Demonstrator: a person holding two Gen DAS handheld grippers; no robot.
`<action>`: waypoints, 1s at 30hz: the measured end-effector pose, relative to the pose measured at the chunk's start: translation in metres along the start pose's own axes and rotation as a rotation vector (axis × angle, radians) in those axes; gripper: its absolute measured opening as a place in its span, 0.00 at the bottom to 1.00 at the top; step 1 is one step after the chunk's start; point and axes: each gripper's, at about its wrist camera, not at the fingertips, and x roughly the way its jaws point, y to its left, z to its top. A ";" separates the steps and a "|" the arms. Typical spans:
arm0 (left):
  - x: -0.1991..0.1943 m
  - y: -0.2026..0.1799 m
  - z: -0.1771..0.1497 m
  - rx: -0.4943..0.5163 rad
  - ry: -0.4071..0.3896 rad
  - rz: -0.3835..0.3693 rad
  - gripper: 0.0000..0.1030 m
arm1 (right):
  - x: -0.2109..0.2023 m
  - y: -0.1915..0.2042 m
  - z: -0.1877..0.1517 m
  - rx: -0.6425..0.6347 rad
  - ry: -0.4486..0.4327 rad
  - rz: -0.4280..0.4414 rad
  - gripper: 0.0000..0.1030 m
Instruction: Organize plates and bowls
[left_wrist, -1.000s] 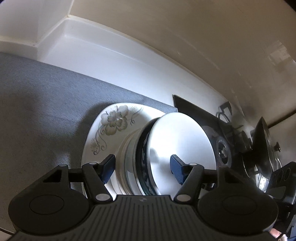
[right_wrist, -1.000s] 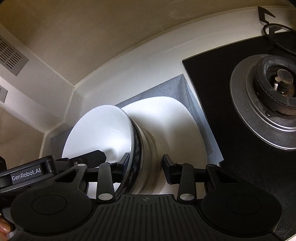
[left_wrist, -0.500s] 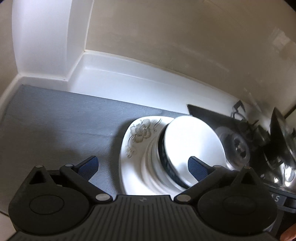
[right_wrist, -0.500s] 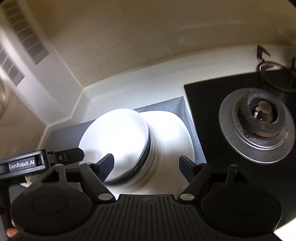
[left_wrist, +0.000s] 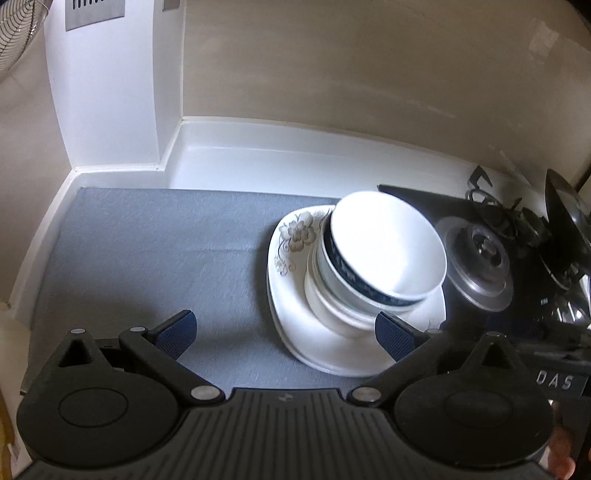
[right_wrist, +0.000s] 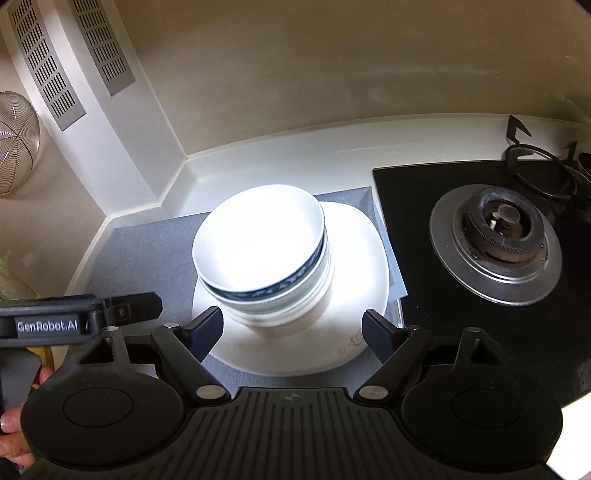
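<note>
- Cream walls are closing in a white counter corner, with a grey mat (left_wrist: 147, 251) lying on the counter and a black gas hob (right_wrist: 480, 295) sitting just beside the mat's edge.
- "GenRobot.AI" is showing in pale letters on the black body of your other gripper at the left edge of the right wrist view; "DAS" is reading on a dark part at the right edge of the left wrist view.
- Your stack of bowls (left_wrist: 373, 273) (right_wrist: 266, 258) is sitting on a white square plate (left_wrist: 291, 280) (right_wrist: 362, 251), which is resting on the mat's hob-side end.
- The top bowl (left_wrist: 388, 243) is glaring plain white inside and sitting slightly tilted; a dark blue patterned band is running round the rim of the bowl under it.
- A grey flower print is decorating the plate's corner.
- Your left gripper (left_wrist: 284, 332) is standing spread wide and empty, above the mat and the plate's edge, clear of the stack.
- Your right gripper (right_wrist: 291, 332) has just been opening; its jaws are standing apart with nothing between the pads, the stack lying beyond them.
</note>
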 end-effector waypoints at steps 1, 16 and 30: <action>-0.001 -0.001 -0.002 0.006 0.002 0.005 1.00 | -0.001 0.001 -0.002 0.002 0.000 -0.003 0.83; 0.006 0.005 -0.021 0.016 0.047 0.042 1.00 | -0.016 -0.010 -0.015 0.024 -0.039 -0.028 0.83; 0.086 0.018 -0.020 -0.153 0.135 0.155 1.00 | 0.062 -0.090 0.006 -0.036 0.119 0.208 0.82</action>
